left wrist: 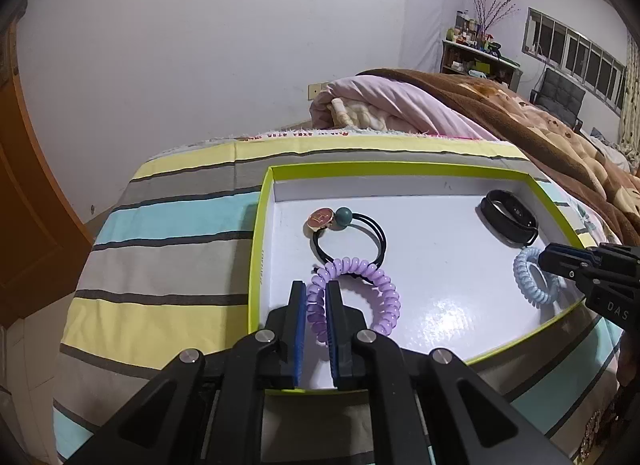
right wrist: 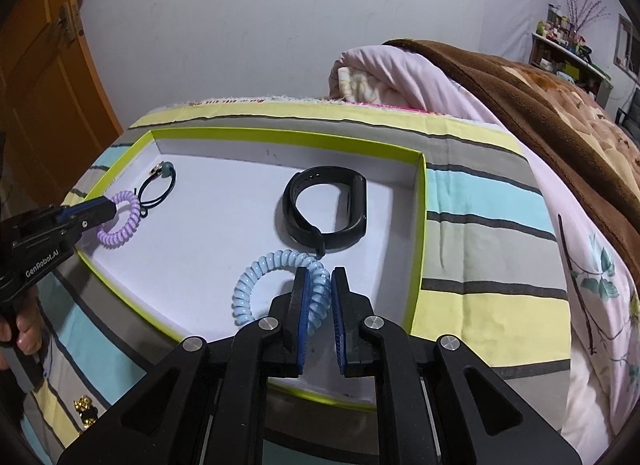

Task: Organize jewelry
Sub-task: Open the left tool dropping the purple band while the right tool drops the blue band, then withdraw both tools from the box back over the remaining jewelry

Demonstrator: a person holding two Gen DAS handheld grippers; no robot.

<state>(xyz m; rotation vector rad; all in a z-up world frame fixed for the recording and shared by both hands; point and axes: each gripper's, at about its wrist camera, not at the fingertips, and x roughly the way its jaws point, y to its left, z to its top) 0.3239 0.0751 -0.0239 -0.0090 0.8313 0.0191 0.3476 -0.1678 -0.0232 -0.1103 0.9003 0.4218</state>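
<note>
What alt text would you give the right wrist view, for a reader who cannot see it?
The right gripper has a light blue spiral hair tie between its jaws inside a shallow green-rimmed box on a striped bedsheet. A black wristband lies beyond; at left, the left gripper meets a purple spiral hair tie.

Both views evenly lit, cool indoor light w/ bluish-violet cast on the wall. Source apparently overhead: bright glare patch on the glossy white floor of the tray in left wrist view, much weaker in right. Shadows soft & short, e.g. under the black band. Strong fisheye bend: bedspread stripes curve, corners vignette to black. Center sharp; far shelf small, soft. No motion blur. Slight noise in dark gripper bodies.
</note>
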